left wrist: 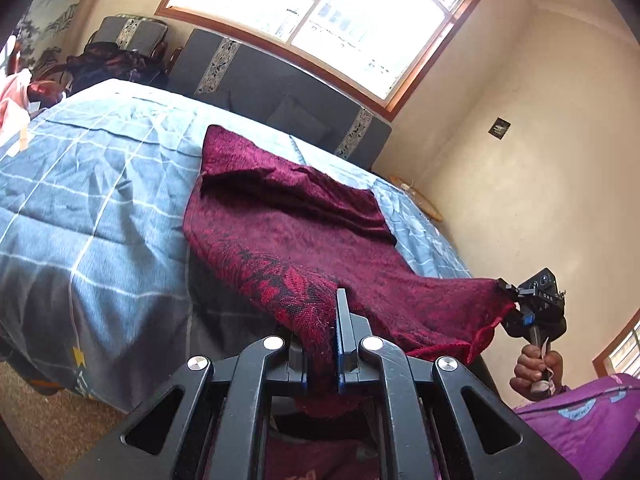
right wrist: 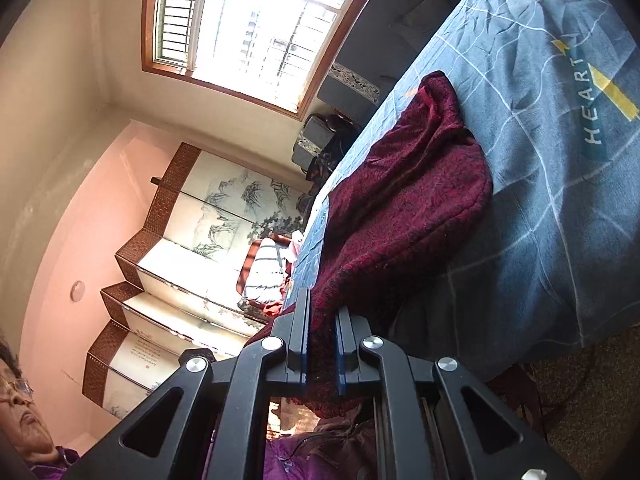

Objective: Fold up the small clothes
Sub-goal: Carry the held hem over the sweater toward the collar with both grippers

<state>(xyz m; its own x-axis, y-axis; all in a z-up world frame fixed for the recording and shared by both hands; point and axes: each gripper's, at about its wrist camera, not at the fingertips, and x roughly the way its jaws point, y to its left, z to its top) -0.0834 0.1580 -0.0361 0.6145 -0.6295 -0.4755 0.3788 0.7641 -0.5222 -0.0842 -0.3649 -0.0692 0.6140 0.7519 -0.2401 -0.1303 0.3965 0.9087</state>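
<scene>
In the left wrist view, the left gripper (left wrist: 334,344) is seen clamped on one near corner of a maroon knitted garment (left wrist: 304,232), the cloth being pinched between the two closed fingers. The garment is stretched from that corner across to the right gripper (left wrist: 505,286), whose tips are closed on the opposite near corner; that tool is held from below by a hand (left wrist: 536,372). The near edge of the cloth is lifted clear of the bed (left wrist: 80,184), while its far part is left lying on the blue checked cover, with a fold raised across the middle. Bare bedcover is seen to the left of the garment and a narrower strip to its right. A dark headboard (left wrist: 280,88) is set against the wall under the window (left wrist: 320,20).

In the right wrist view, the right gripper (right wrist: 322,344) is shown shut on a bunched edge of the same garment (right wrist: 404,208), which is draped from the fingers onto the bed (right wrist: 560,208). A wide stretch of bedcover is left bare to the right of the cloth. A folding screen (right wrist: 192,248) is stood along the pink wall.
</scene>
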